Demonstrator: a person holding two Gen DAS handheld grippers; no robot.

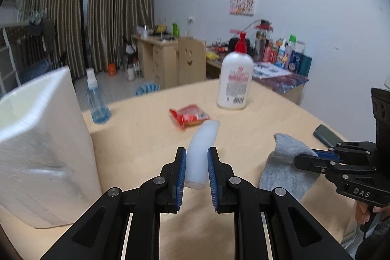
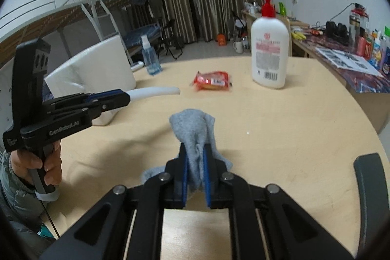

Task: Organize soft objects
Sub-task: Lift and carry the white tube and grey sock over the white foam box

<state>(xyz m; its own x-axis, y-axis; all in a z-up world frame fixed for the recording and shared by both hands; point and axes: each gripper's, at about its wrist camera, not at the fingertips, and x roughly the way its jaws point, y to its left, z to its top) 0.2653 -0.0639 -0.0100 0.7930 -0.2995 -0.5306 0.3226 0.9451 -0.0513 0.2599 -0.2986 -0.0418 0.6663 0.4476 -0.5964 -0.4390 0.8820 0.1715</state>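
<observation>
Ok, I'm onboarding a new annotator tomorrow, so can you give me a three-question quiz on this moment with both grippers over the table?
1. True or false: the left gripper is shut on a white flexible tube.
2. What does the right gripper hold? A) the red snack packet B) the grey sock C) the pump bottle
3. Fill in: the red snack packet lies on the table between the blue spray bottle and the ____.

Key: 1 true. 2 B, the grey sock, with the pads pressed on it. 3 the white pump bottle with the red top.
</observation>
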